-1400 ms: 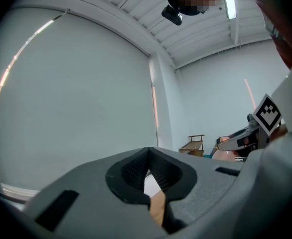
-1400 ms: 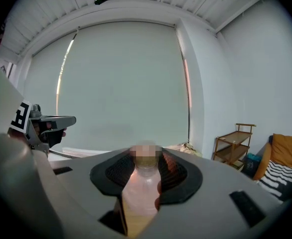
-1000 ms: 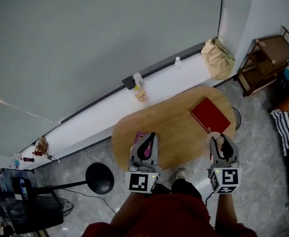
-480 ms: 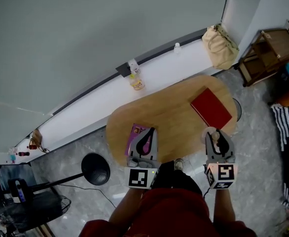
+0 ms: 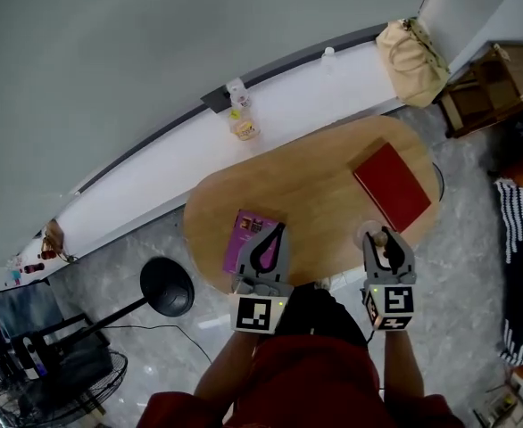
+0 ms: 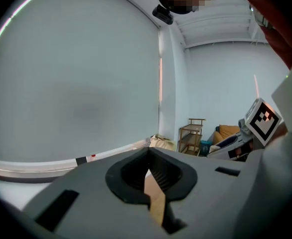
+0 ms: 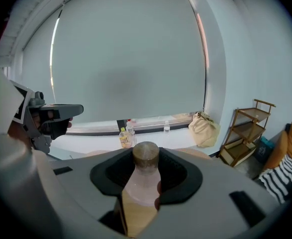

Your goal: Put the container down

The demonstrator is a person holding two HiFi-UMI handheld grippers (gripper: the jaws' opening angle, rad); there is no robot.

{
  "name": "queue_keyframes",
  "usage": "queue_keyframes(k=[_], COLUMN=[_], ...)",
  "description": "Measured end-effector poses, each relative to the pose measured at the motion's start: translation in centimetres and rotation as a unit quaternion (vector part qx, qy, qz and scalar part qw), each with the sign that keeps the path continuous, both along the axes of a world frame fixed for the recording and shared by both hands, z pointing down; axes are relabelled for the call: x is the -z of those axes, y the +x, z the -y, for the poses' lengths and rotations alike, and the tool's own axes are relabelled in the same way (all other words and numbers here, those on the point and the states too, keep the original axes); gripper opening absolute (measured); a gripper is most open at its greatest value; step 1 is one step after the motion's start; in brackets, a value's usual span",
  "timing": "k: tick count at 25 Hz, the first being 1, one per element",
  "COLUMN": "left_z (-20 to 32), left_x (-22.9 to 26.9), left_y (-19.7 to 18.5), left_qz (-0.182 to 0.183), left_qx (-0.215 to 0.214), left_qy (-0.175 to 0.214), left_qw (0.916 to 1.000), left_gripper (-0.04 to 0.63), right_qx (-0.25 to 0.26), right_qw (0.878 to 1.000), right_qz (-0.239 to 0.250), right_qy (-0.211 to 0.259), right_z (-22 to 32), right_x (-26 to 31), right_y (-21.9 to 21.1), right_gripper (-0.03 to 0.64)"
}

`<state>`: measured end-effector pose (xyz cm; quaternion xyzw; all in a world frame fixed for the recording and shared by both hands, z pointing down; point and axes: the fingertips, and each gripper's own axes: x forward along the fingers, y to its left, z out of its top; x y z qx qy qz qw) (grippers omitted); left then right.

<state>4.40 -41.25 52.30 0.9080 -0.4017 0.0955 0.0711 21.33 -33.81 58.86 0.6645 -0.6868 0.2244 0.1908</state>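
Room: grey wall, white ledge (image 5: 154, 181) along its foot, mottled grey floor, oval wooden table (image 5: 315, 194) in front of you. Head view, on the ledge: two bottles (image 5: 240, 121) and a tan bag (image 5: 413, 47). On the floor: wooden shelf (image 5: 493, 83) at far right, striped rug (image 5: 522, 266) below it, black round stool (image 5: 166, 285) left of the table. On the table: red book (image 5: 393, 185) towards the right end, purple book (image 5: 244, 239) at the near edge. Your left gripper (image 5: 278, 230) sits over the purple book, its fingertips meeting, purple showing through the loop of its jaws. Your right gripper (image 5: 382, 239) sits at the table's near right edge, just beside the red book's near corner, with the container (image 5: 373, 235) in its jaws; whether the container's base touches the wood cannot be told. Left gripper view: jaws drawn together at the tips, nothing clamped, a sliver of table wood seen through the narrow gap; beyond, the bag, the shelf, and the marker cube (image 6: 262, 119) of your right gripper at right. Right gripper view: jaws partly apart and pressed on the container, a pale pink translucent bottle standing upright with a round brown lid (image 7: 146, 156) above the pads, table wood beneath it; the left gripper shows at left, with the bottles, bag, shelf and rug behind.
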Motion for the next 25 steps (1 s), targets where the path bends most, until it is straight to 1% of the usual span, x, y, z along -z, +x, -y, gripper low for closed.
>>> queue_keyframes(k=[5,11,16,17,20,21,25], left_z=[1.8,3.9,4.5,4.6,4.5,4.4,4.5], left_x=[-3.5,-7.9,-11.8,-12.5,-14.7,-15.4,-17.6], left_y=[-0.8,-1.4,-1.8,-1.9,-2.2,-2.4,-2.7], left_qz=[0.003,0.011,0.018,0.022,0.064,0.072,0.077], left_qx=[-0.002,-0.004,-0.008,-0.011,-0.045,-0.051,-0.052], left_qy=[-0.017,-0.042,-0.063,-0.066,-0.058,-0.060,-0.075], left_qw=[0.9999,0.9991,0.9978,0.9975,0.9953,0.9943,0.9929], left_gripper=[0.006,0.006,0.006,0.006,0.006,0.006,0.006], right_qx=[0.017,0.031,0.038,0.039,0.042,0.043,0.047], right_qw=[0.999,0.997,0.994,0.994,0.992,0.991,0.988], right_qz=[-0.002,-0.008,-0.013,-0.014,-0.016,-0.016,-0.019], right_qy=[-0.043,-0.071,-0.100,-0.105,-0.121,-0.126,-0.143], right_z=[1.7,4.8,6.7,7.0,7.6,7.7,7.8], right_x=[-4.6,-9.5,-14.7,-15.6,-18.4,-19.2,-22.3], right_y=[-1.6,-3.0,-3.9,-4.0,-4.4,-4.6,-5.0], right_gripper=[0.141,0.141,0.141,0.141,0.141,0.141,0.141])
